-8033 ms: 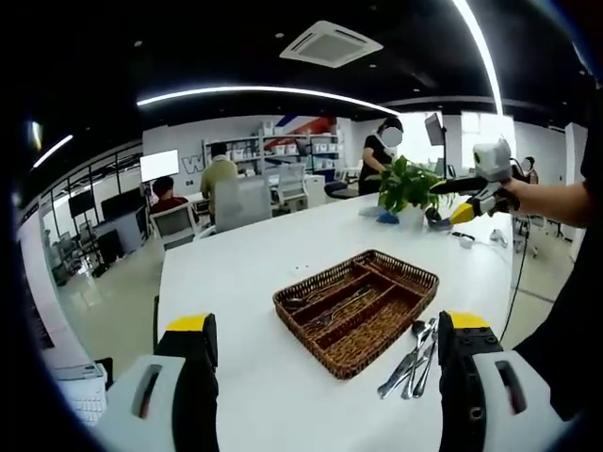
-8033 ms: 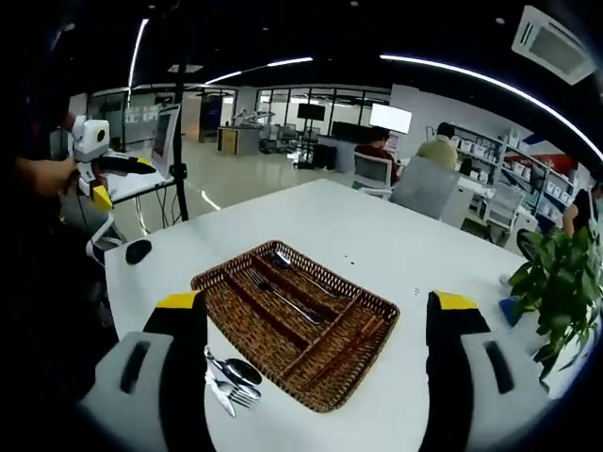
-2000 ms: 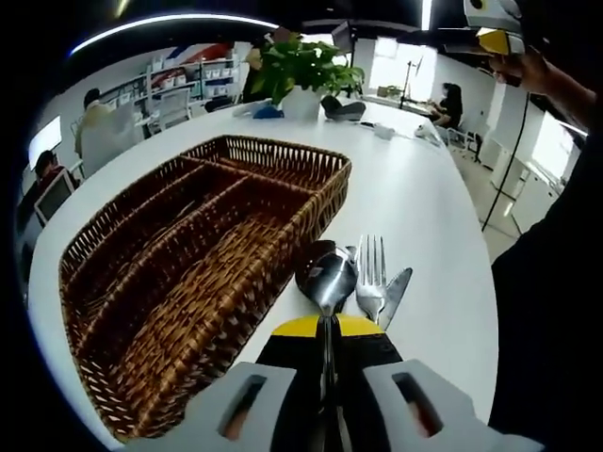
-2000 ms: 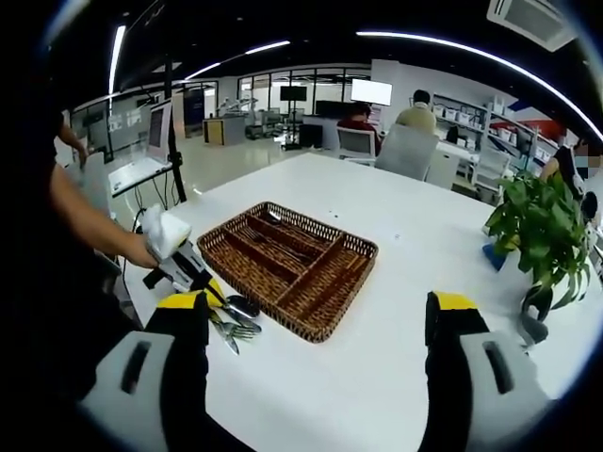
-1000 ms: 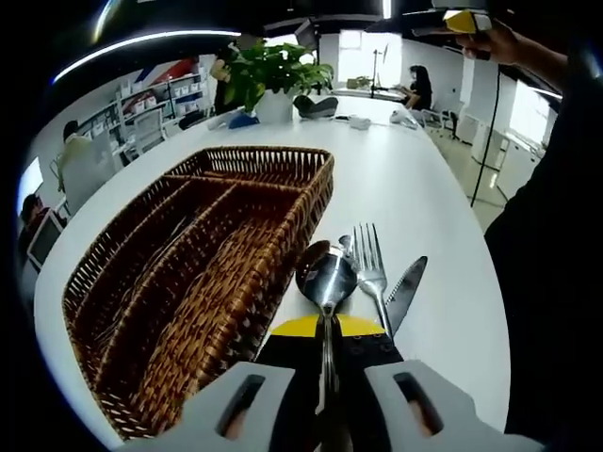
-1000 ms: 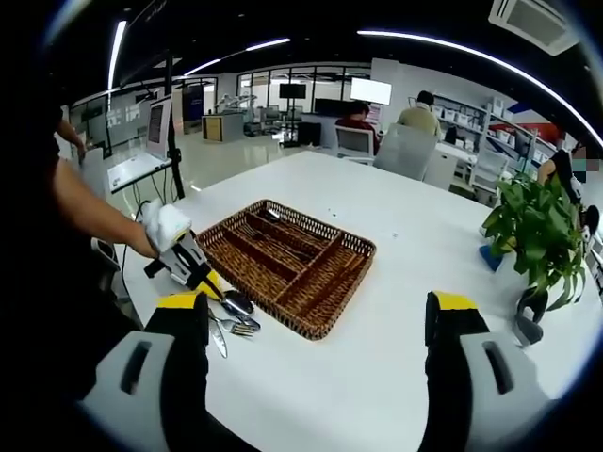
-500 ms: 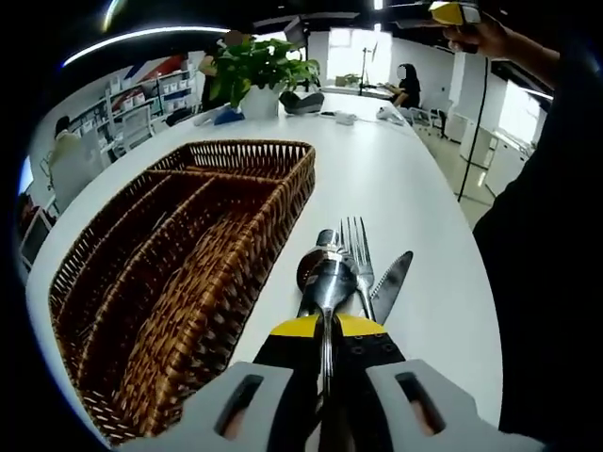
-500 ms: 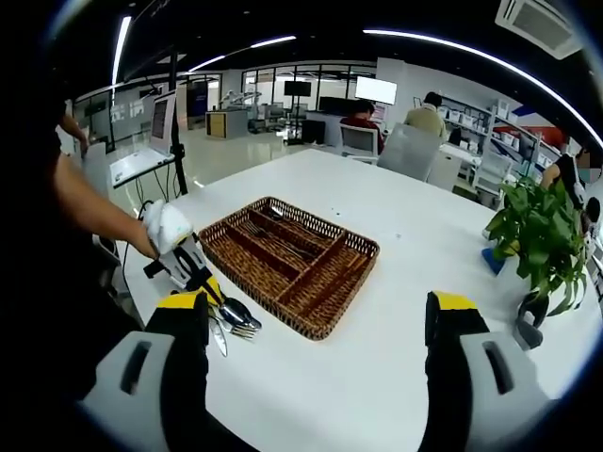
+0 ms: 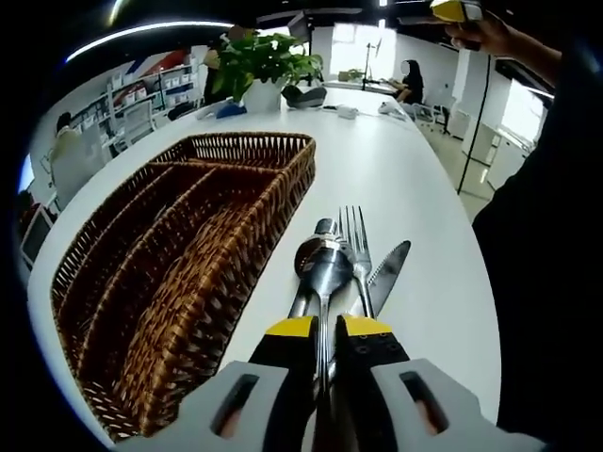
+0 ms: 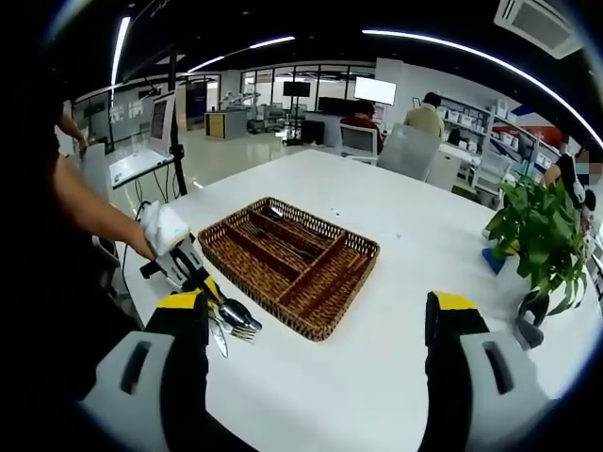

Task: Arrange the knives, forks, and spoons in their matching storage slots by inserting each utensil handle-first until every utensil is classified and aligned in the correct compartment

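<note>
Lying at nine o'clock of the cutlery, a wicker tray sits on a white table; the left gripper pinches a spoon beside a fork and knife, while the right gripper hangs spread wide.

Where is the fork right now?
In the left gripper view the fork lies on the white table, between a spoon and a knife, just right of the wicker tray.
</note>
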The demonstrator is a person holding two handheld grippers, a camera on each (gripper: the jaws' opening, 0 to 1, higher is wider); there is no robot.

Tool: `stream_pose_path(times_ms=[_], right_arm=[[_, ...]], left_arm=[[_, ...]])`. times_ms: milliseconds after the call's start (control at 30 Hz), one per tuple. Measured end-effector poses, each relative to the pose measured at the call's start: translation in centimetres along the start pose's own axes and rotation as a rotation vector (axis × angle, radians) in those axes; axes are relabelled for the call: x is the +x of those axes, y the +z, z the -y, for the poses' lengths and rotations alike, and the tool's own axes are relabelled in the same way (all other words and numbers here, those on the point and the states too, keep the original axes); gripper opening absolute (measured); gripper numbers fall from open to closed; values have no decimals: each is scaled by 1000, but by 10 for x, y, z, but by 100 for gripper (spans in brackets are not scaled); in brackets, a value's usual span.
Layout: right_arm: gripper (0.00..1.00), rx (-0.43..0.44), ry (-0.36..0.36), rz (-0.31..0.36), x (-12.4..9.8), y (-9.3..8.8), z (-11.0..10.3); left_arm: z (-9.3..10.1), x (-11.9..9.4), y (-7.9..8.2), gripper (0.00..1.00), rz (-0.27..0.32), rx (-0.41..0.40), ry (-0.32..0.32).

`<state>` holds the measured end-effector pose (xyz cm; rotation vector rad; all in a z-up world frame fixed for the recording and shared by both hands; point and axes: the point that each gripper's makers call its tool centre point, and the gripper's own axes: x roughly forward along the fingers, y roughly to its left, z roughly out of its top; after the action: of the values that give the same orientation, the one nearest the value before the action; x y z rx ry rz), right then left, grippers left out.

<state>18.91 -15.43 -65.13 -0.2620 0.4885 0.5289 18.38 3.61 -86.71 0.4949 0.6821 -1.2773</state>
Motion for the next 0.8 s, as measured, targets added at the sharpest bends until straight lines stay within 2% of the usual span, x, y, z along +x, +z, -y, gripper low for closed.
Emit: stream_pose_path(times_ms=[67,100,167,467,800], right_arm=[[99,1,0,-1,0,0,0],[99,0,0,-1,0,-1,0],[99,-1,1,-2,1,-1,0],[99,4,-4,4,-1,0,0],[99,9,-1,19,-1,3,0]], left_arm=[[0,1,1,8,10,-10,1],[-3,2,0,8,11,-41,9],[-5,3,-2,3,3,-32,21],[-11,3,0,2,-16,20,55],[-8,-10,12,1,-53,92,8]])
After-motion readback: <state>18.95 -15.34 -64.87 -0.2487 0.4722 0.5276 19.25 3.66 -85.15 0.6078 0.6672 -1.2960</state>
